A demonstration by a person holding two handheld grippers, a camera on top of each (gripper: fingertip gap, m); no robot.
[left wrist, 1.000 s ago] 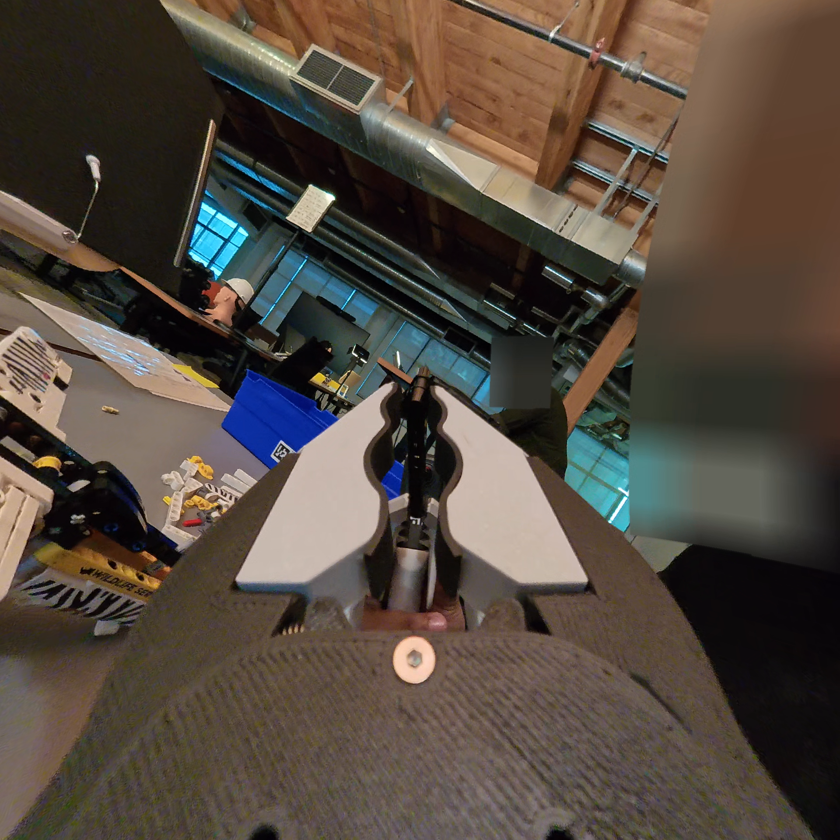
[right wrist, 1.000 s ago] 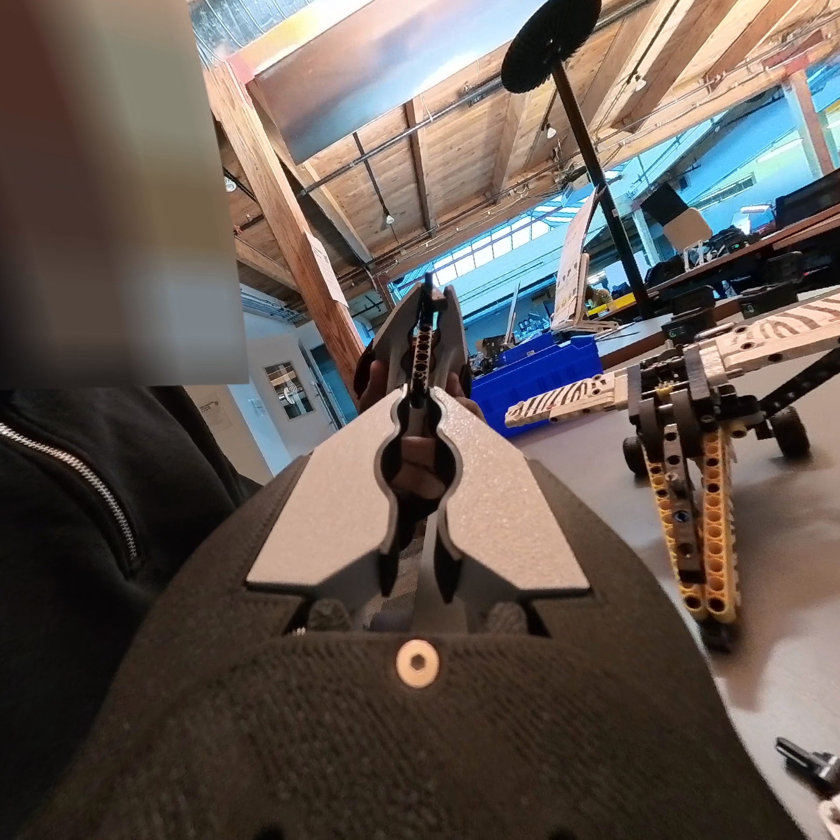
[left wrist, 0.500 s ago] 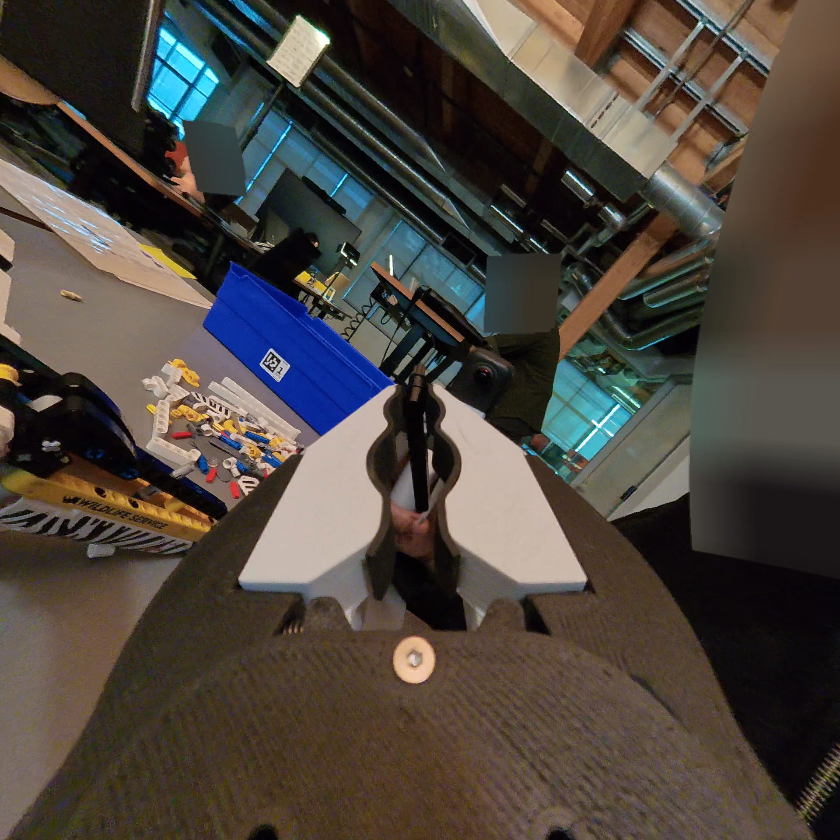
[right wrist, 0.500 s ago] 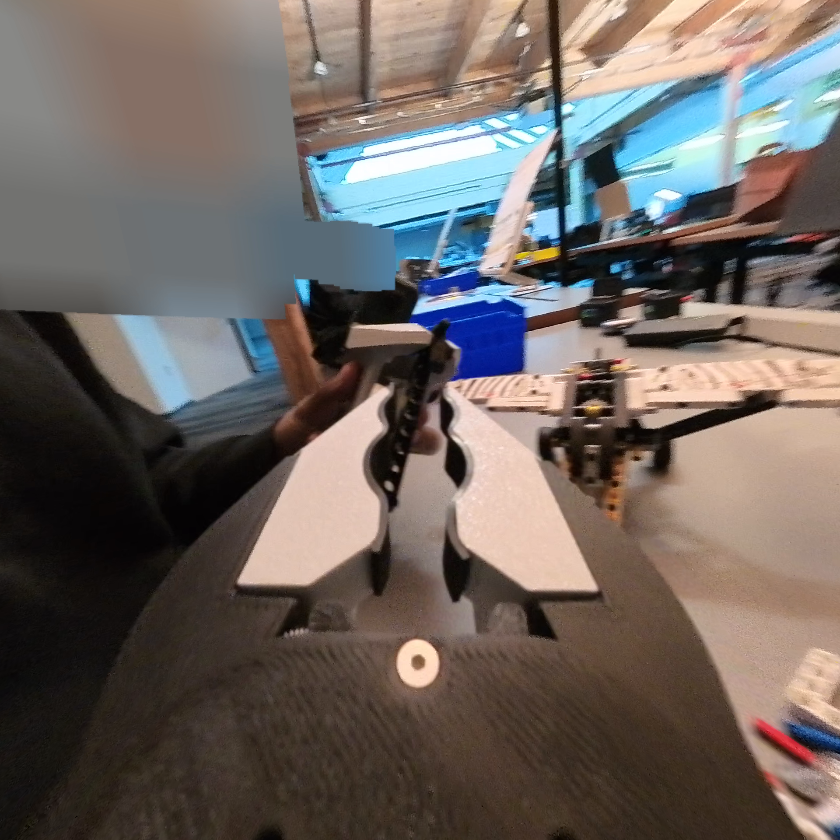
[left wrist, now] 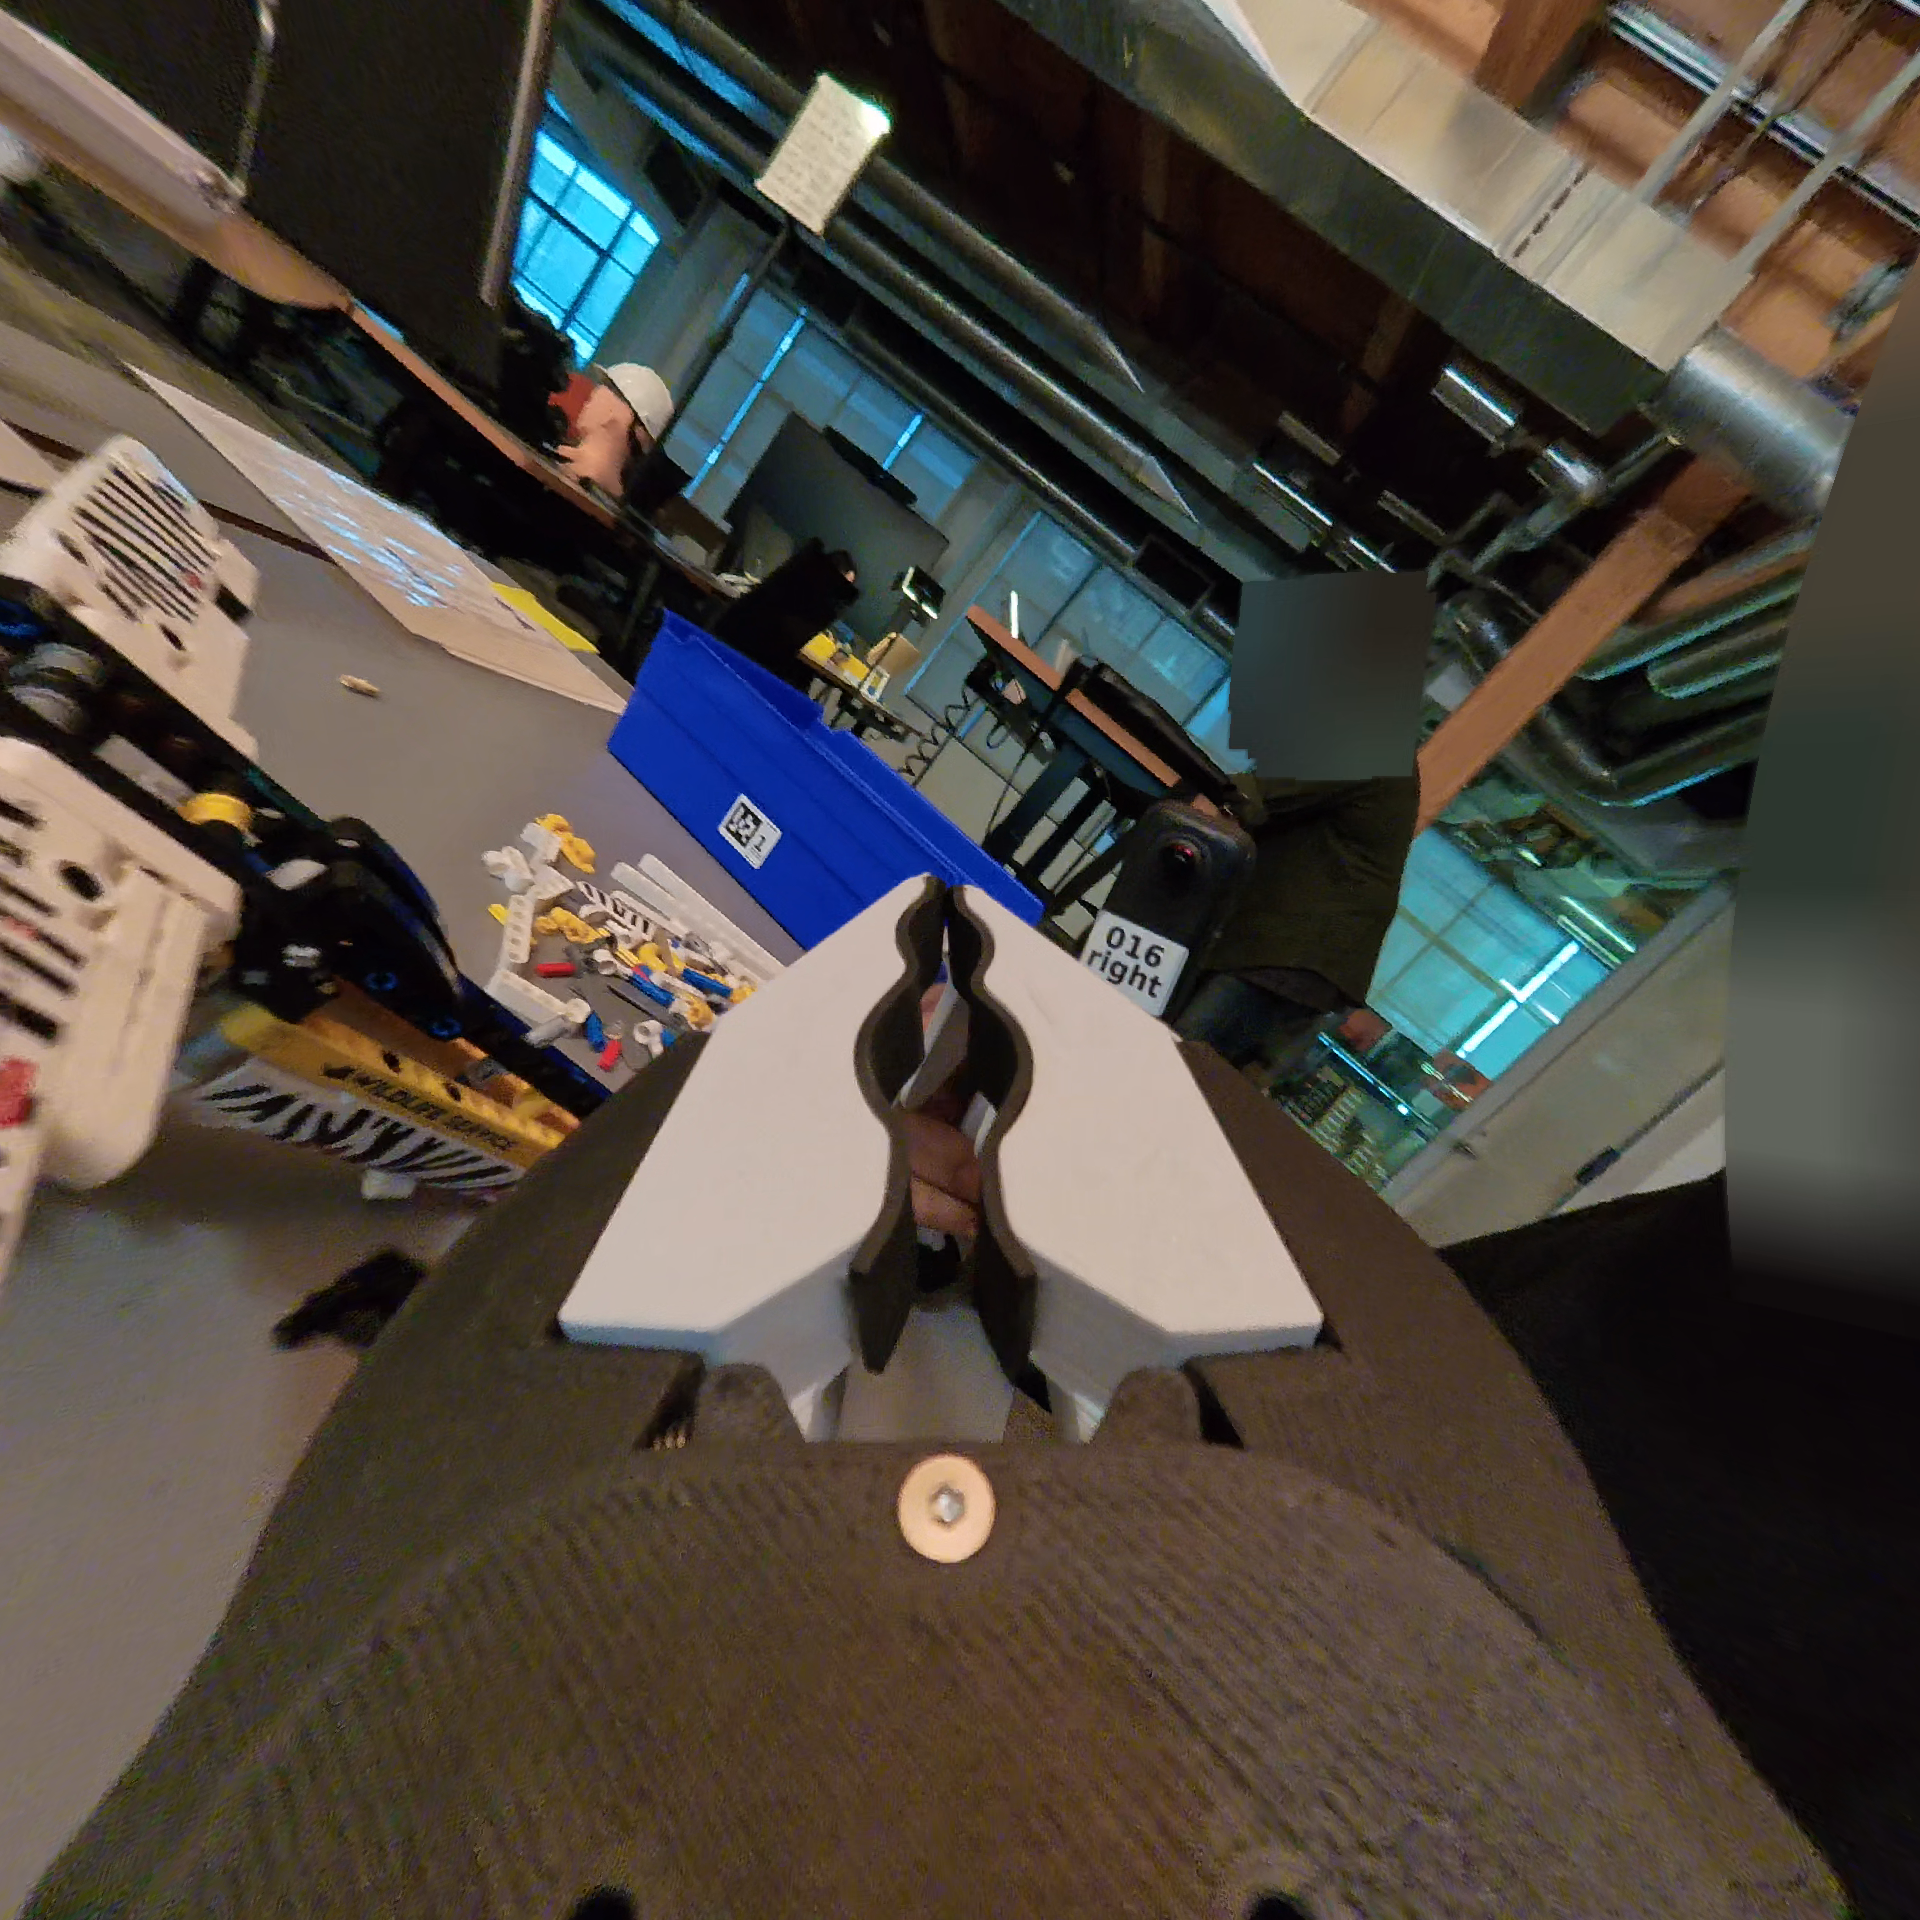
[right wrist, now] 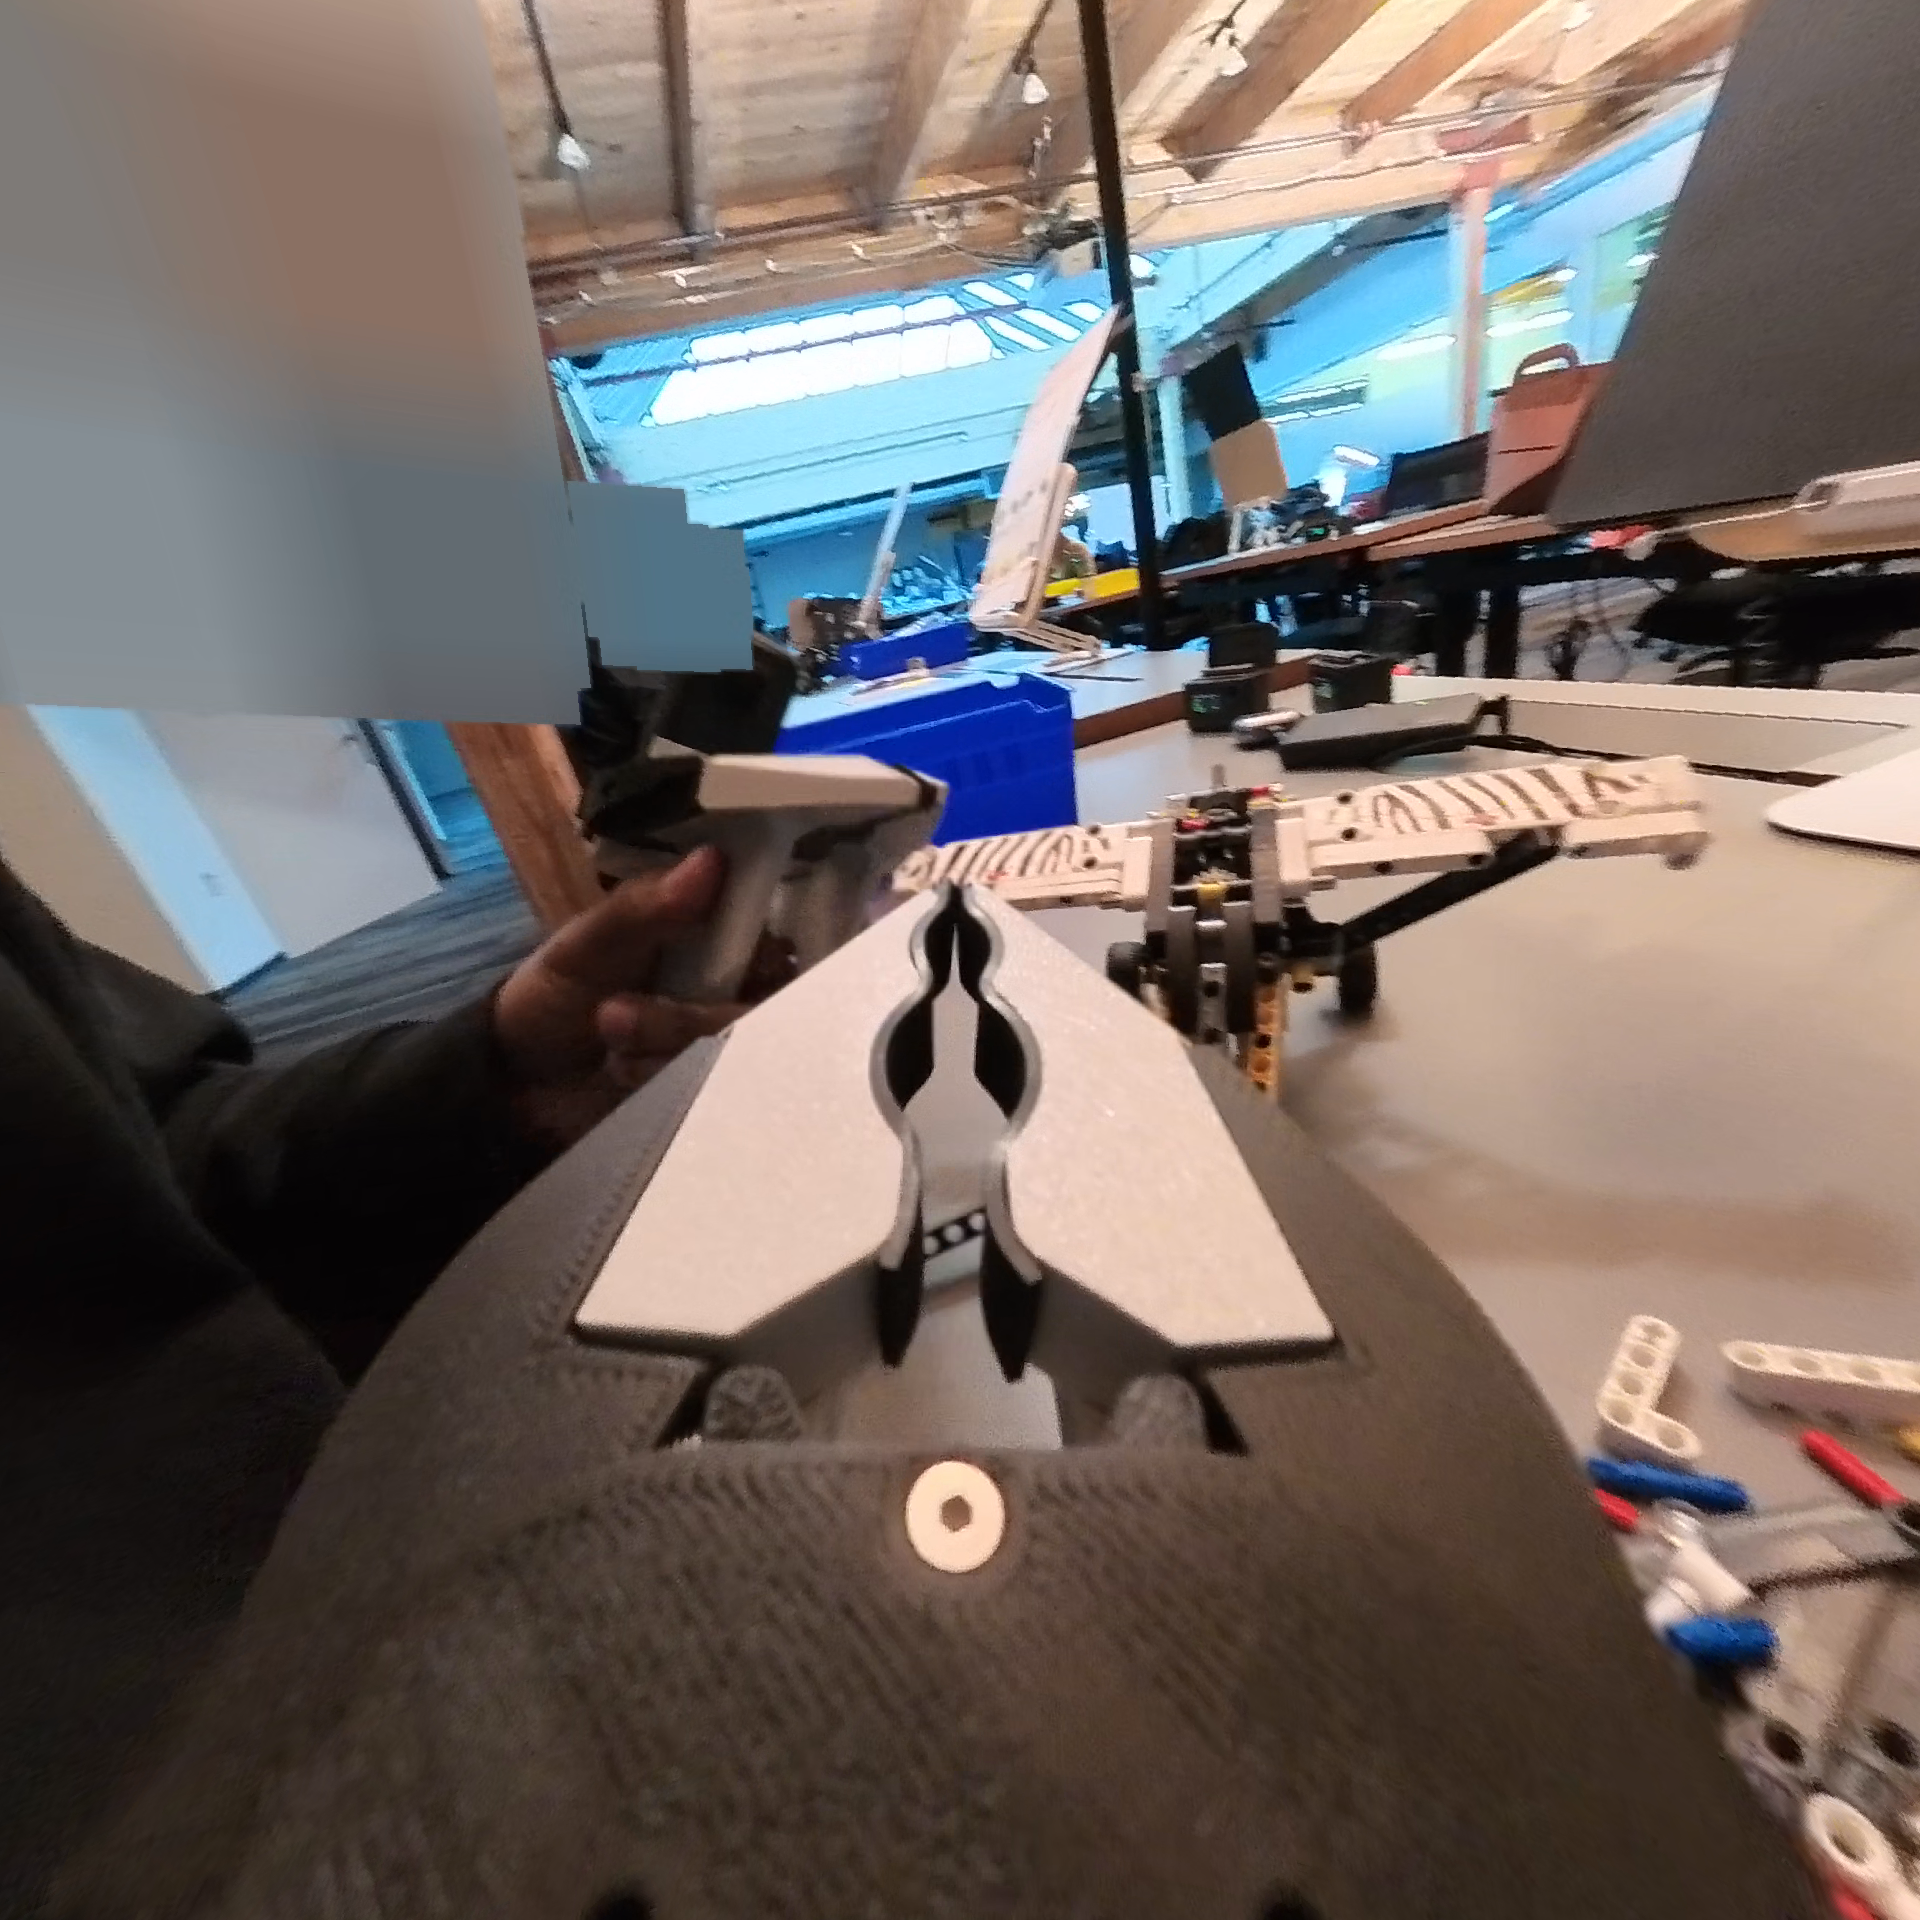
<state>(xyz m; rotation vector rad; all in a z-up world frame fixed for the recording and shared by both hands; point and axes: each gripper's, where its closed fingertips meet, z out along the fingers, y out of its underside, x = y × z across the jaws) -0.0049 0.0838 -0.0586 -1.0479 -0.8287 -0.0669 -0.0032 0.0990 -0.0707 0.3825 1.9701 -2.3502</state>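
Observation:
My left gripper (left wrist: 948, 894) is shut, its pads meet at the tips and nothing shows between them. It also shows in the right wrist view (right wrist: 920, 795), held in a hand (right wrist: 603, 977), level, with nothing sticking out. My right gripper (right wrist: 954, 899) is shut too, pads together and bare. Through the gap low between its fingers I see a bit of a black holed beam (right wrist: 951, 1238) below. A small black piece (left wrist: 348, 1299) lies blurred on the grey table (left wrist: 156, 1455). The right gripper's camera body (left wrist: 1184, 873) sits just behind my left fingertips.
A brick-built model with zebra-striped white wings (right wrist: 1226, 894) stands on the table ahead of the right gripper; it fills the left edge of the left wrist view (left wrist: 104, 831). Loose small pieces (left wrist: 613, 956) lie by a blue bin (left wrist: 810, 790), more at the right (right wrist: 1714, 1507). My left and right fingertips are right by each other.
The black beam that my left gripper held is out of its grasp. The right jaws opened around that beam, then shut on nothing. Both views have tilted down toward the table.

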